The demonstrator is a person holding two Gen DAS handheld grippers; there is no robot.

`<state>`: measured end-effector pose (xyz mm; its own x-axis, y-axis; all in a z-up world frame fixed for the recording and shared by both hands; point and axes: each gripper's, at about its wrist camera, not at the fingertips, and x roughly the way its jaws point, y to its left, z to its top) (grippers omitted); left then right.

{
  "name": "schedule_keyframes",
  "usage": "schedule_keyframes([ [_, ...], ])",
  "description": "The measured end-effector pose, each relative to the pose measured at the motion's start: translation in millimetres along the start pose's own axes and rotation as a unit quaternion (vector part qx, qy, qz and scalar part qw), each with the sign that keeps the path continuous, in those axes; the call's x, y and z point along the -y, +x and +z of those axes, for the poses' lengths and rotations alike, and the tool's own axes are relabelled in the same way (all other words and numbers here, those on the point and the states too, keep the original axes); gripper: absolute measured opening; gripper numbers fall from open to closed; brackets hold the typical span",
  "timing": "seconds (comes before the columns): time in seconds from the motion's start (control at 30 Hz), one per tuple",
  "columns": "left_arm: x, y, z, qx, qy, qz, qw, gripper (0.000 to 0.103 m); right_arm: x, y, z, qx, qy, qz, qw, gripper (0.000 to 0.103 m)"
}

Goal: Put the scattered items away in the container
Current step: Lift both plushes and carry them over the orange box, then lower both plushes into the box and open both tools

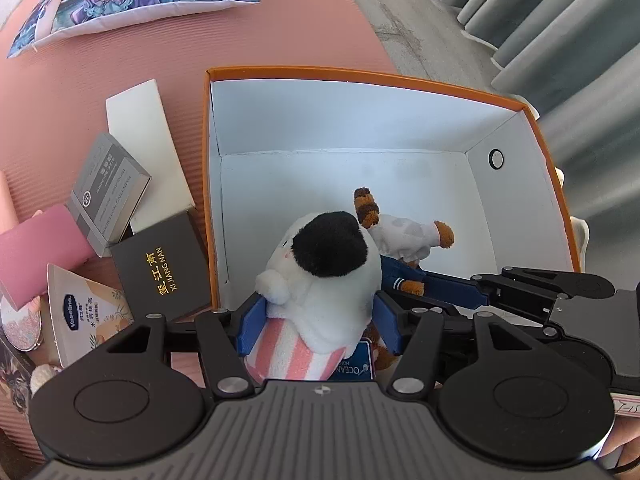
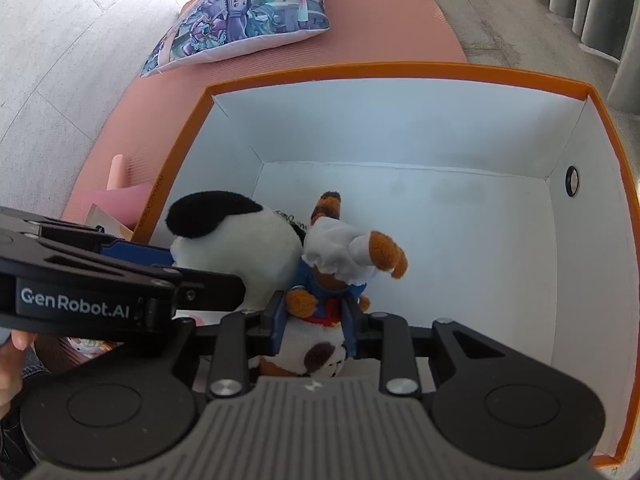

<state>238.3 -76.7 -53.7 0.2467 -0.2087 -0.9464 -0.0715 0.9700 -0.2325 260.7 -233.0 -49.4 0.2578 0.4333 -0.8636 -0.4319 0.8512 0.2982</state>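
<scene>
My left gripper (image 1: 320, 312) is shut on a white plush toy (image 1: 320, 276) with a black patch and pink-striped base, held over the near left part of the orange-rimmed white box (image 1: 360, 120). My right gripper (image 2: 314, 316) is shut on a brown plush dog (image 2: 344, 256) in a white cap and blue outfit, held beside the white plush (image 2: 236, 240) over the same box (image 2: 400, 128). The right gripper also shows in the left wrist view (image 1: 460, 292), and the left gripper in the right wrist view (image 2: 160, 264). The box floor looks bare.
Left of the box on the pink mat (image 1: 80, 80) lie a black box (image 1: 164, 268), a grey notebook box (image 1: 108, 188), a white box (image 1: 148, 148), a pink box (image 1: 36, 252) and a Vaseline packet (image 1: 84, 312). A printed cushion (image 2: 248, 12) lies farther back. Grey curtains (image 1: 560, 20) hang at right.
</scene>
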Motion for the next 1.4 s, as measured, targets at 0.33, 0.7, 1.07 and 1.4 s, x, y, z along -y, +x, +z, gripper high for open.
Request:
schedule_keyframes([
  [0.33, 3, -22, 9, -0.005, 0.059, -0.01, 0.9982, 0.067, -2, 7, 2, -0.01, -0.003, -0.001, 1.0, 0.032],
  [0.7, 23, 6, 41, 0.037, 0.177, -0.017, 0.9834, 0.066, -6, 14, 6, -0.011, -0.008, -0.014, 1.0, 0.038],
  [1.07, 27, 38, 51, -0.01, 0.169, 0.021, 0.9854, 0.06, -6, 22, 8, -0.029, 0.006, -0.023, 0.999, 0.054],
  [1.4, 39, 52, 62, -0.107, 0.186, 0.074, 0.9739, 0.043, 5, 21, 5, -0.024, 0.043, 0.014, 0.999, 0.043],
])
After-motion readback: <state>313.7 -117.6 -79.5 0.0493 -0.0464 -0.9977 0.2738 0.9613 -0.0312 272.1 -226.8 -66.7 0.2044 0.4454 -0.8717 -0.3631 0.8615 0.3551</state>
